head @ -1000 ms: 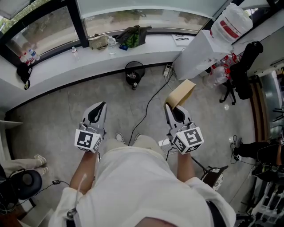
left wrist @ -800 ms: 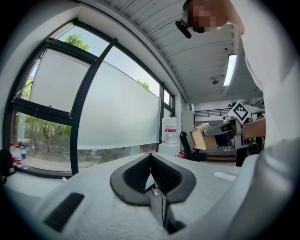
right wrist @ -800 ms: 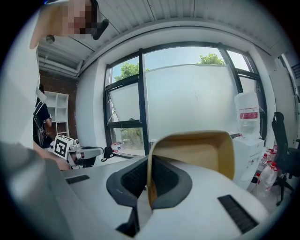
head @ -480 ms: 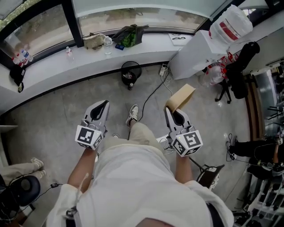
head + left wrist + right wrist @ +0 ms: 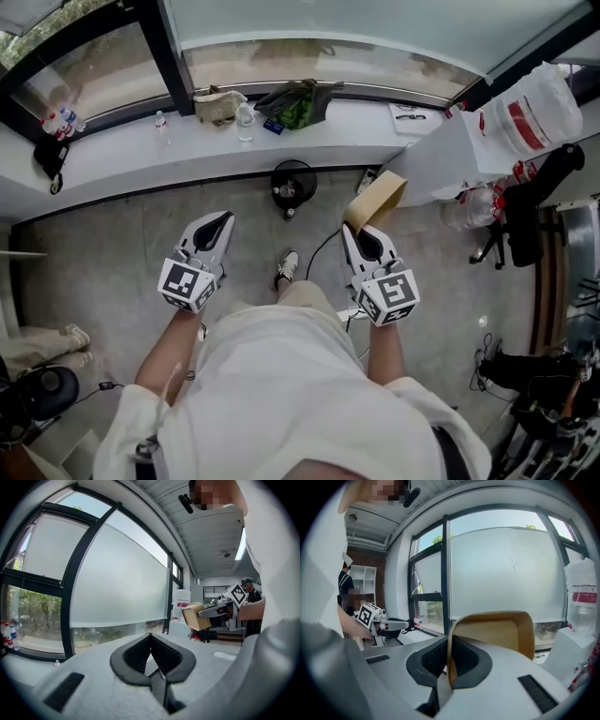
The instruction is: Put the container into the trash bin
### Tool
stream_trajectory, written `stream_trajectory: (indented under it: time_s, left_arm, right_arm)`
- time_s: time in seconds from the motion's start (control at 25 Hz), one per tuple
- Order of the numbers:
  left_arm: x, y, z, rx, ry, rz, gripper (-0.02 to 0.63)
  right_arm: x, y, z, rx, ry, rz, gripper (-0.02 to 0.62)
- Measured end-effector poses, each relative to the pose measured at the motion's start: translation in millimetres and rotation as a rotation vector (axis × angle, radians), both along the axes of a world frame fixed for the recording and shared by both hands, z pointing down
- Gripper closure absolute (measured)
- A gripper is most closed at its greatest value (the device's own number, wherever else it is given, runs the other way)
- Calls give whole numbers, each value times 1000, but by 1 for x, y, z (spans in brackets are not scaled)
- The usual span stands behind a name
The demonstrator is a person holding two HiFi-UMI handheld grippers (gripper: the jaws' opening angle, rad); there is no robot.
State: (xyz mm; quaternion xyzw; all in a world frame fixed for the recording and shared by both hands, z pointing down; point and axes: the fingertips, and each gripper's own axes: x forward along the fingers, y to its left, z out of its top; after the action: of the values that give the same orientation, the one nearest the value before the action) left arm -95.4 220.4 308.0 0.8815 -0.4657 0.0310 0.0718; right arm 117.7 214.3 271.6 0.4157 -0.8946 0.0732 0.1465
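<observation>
The pick-up looks done: the right tongs [image 5: 361,236] are clamped tight on one wall of the tan container [image 5: 377,197], which hangs tilted in the air above the floor [image 5: 112,244], just ahead of the person. The left tongs [image 5: 217,228] are closed with nothing between them. What is left is the drop itself. A round black bin [image 5: 292,178], probably the trash bin though I cannot be sure, stands on the floor below the window sill [image 5: 131,155], near the container but apart from it. Reaching over it and letting go are not yet done.
</observation>
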Motion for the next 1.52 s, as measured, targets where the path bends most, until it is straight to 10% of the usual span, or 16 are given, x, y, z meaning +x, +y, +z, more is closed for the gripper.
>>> stream_trajectory:
  time_s: [0.28, 0.6, 1.08, 1.52]
  left_arm:
    - [52, -102, -21, -7, 34, -50, 589]
    - [27, -160, -7, -42, -11, -69, 589]
    - [7, -264, -1, -34, 17, 134, 589]
    - [32, -264, 67, -135, 28, 200, 589]
  right_arm:
    - [36, -124, 18, -64, -8, -94, 591]
    - [0, -186, 45, -127, -4, -143, 591]
    - [-16, -228, 68, -173, 225, -23, 591]
    - [-24, -205, 157, -300, 354, -113, 591]
